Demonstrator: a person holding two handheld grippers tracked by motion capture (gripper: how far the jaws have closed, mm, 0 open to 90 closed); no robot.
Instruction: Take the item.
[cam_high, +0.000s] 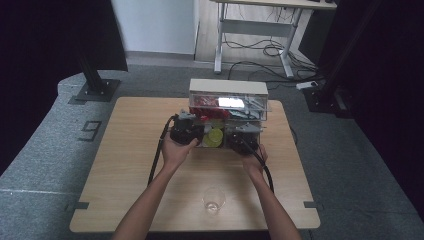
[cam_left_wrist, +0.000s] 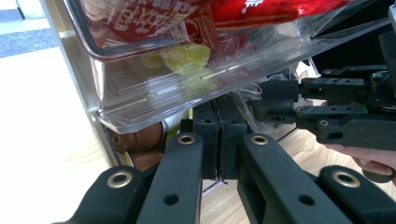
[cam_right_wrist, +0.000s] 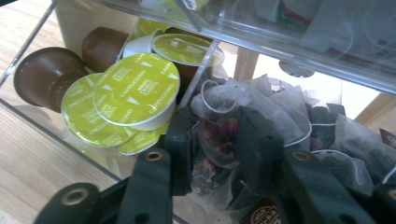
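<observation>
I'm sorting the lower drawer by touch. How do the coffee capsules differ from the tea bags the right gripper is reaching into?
The coffee capsules are rigid brown cups with round yellow-green lids; the tea bags are soft, see-through mesh pouches with white strings. The capsules lie in the compartment beside the one that holds the tea bags, and the right gripper has its jaws around a tea bag, not a capsule. Both sit in the same clear drawer.

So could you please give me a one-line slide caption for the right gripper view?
Right gripper closing on a tea bag beside green-lidded coffee capsules in the clear organizer.
</observation>
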